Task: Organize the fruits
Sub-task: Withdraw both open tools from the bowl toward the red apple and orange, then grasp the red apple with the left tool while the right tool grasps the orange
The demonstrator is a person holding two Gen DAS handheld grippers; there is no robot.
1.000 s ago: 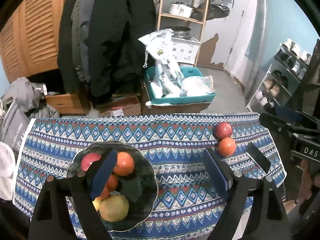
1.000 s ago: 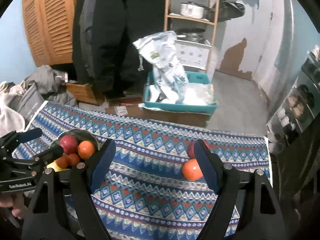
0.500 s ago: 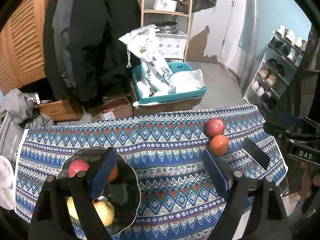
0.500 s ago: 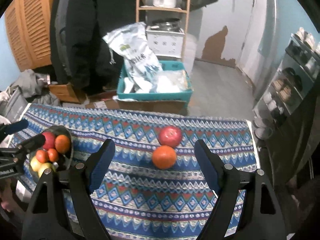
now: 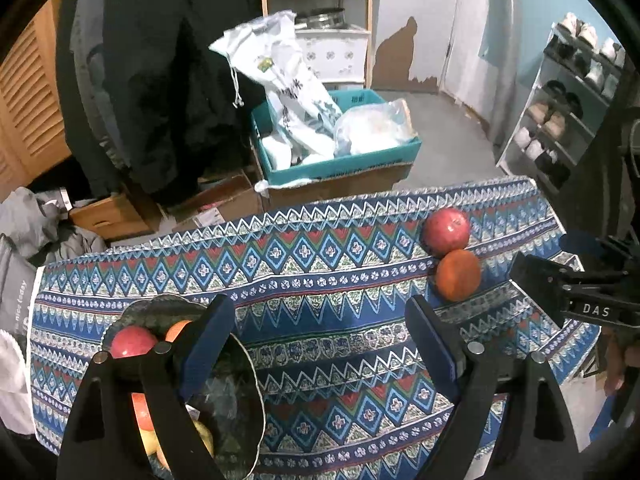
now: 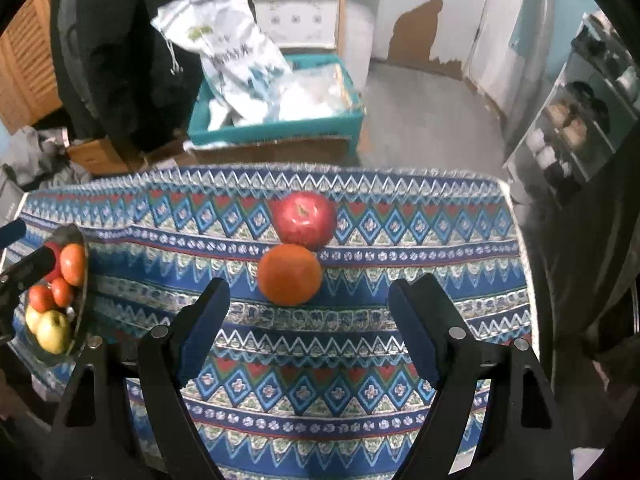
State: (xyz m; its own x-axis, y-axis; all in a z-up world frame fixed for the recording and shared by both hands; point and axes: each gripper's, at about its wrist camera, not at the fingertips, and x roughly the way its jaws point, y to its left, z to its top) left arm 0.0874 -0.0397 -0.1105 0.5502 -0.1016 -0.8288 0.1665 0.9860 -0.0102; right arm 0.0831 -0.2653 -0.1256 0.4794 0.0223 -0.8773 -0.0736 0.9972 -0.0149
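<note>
Blue patterned tablecloth (image 6: 360,360); behind it teal crate (image 6: 276,132), shoe rack (image 5: 568,112)

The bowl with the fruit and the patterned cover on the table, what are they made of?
The bowl looks like dark, smoky glass: its thin rim glints and the pattern shows faintly through its wall, though tinted plastic is possible. The table cover appears to be woven or printed cloth, matte, with a zigzag edge draping over the far side.

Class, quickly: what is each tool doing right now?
Left tool: open, holding nothing.
Right tool: open, holding nothing, pointed at the orange.
</note>
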